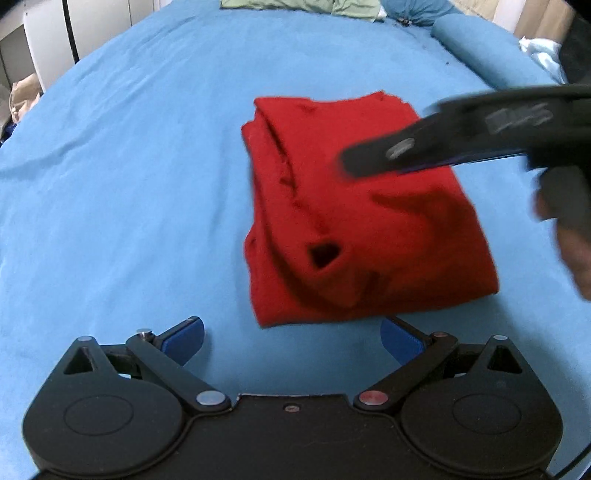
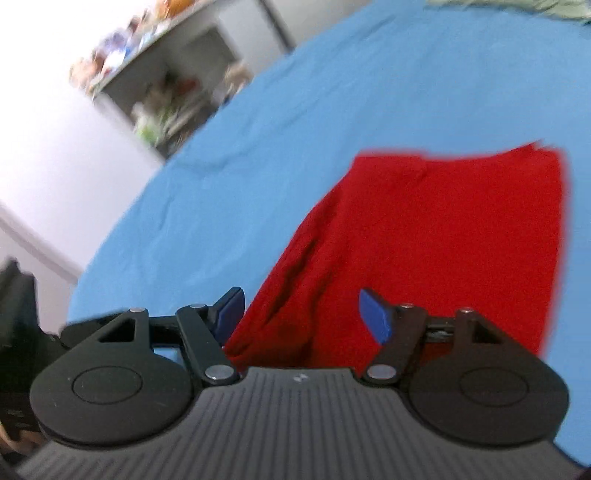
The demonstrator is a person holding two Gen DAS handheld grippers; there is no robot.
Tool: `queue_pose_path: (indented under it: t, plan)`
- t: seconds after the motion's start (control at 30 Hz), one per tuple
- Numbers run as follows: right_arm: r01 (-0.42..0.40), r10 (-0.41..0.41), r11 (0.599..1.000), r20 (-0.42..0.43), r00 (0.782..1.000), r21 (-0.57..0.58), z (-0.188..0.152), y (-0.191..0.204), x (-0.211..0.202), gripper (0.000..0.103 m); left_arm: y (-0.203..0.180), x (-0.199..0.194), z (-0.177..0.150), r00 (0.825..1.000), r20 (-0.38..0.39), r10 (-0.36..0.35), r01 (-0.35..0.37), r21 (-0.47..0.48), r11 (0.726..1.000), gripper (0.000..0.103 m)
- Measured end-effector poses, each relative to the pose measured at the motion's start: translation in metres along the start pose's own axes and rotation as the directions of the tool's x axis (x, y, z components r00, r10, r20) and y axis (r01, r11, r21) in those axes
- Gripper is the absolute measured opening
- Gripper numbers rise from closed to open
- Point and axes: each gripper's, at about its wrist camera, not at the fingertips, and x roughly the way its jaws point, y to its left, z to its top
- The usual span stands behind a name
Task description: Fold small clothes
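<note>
A red garment (image 1: 354, 214) lies folded into a rough rectangle on the blue bedsheet (image 1: 129, 184). My left gripper (image 1: 291, 338) is open and empty, its blue pads just short of the garment's near edge. My right gripper (image 2: 301, 314) is open and empty, hovering over the garment (image 2: 443, 240). In the left wrist view the right gripper (image 1: 354, 158) reaches in from the right above the garment, blurred.
Green cloth (image 1: 303, 5) and a blue pillow (image 1: 417, 11) lie at the far end of the bed. A rolled blue bolster (image 1: 476, 40) lies at the far right. A cluttered shelf (image 2: 162, 92) stands beyond the bed's left side.
</note>
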Motion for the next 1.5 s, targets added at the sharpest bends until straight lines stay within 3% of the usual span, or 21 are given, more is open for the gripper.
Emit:
queue_pose_path:
  t: [0.1,0.23,0.43,0.53,0.6,0.67,0.73,0.87,1.1,1.3,1.43,1.5]
  plan:
    - [0.156,-0.158,0.987,0.083,0.984,0.027,-0.014,-0.014,-0.051,0.092,-0.004,-0.001,-0.001,1.000,0.020,-0.007,0.007,-0.033,0.999,0.103]
    - [0.359,-0.361,0.932,0.087,0.928,0.036,-0.061,-0.028,-0.082,0.094,-0.001,0.005,0.006,0.999,0.039,-0.010,0.014,-0.090,0.996,0.103]
    - [0.445,-0.445,0.895,0.005,0.895,0.001,-0.134,-0.032,-0.079,0.093,-0.005,0.007,0.008,0.998,0.060,-0.002,0.008,-0.107,0.994,0.097]
    - [0.464,-0.464,0.886,0.008,0.886,0.015,-0.143,-0.023,-0.059,0.091,-0.007,0.003,0.007,0.998,0.058,-0.007,0.013,-0.110,0.994,0.084]
    - [0.485,-0.486,0.873,0.029,0.873,0.046,-0.146,-0.023,-0.054,0.091,-0.008,0.003,0.007,0.998,0.055,-0.008,0.014,-0.108,0.994,0.067]
    - [0.535,-0.539,0.841,0.034,0.842,0.080,-0.144,-0.019,-0.037,0.091,-0.009,0.003,0.008,0.999,0.051,-0.009,0.015,-0.110,0.994,0.054]
    - [0.559,-0.564,0.822,0.029,0.825,0.107,-0.141,-0.016,-0.026,0.090,-0.008,0.003,0.008,0.999,0.048,-0.016,0.022,-0.122,0.992,0.046]
    - [0.576,-0.586,0.807,0.054,0.809,0.131,-0.139,-0.005,-0.017,0.090,-0.003,0.003,0.010,0.998,0.053,-0.022,0.030,-0.173,0.985,0.013]
    - [0.543,-0.555,0.829,0.084,0.828,0.129,-0.138,0.003,-0.006,0.090,0.007,-0.016,0.017,0.992,0.114,-0.062,0.090,-0.262,0.961,0.009]
    - [0.563,-0.578,0.812,0.081,0.812,0.157,-0.134,-0.002,0.006,0.084,0.009,-0.033,0.028,0.983,0.165,-0.082,0.128,-0.291,0.948,0.009]
    - [0.603,-0.630,0.767,0.082,0.772,0.219,-0.128,-0.008,-0.002,0.047,0.010,-0.037,0.030,0.980,0.182,-0.082,0.134,-0.294,0.947,0.009]
    - [0.620,-0.650,0.755,0.115,0.751,0.214,-0.127,-0.005,-0.017,0.048,0.012,-0.036,0.025,0.981,0.177,-0.082,0.133,-0.300,0.944,0.009]
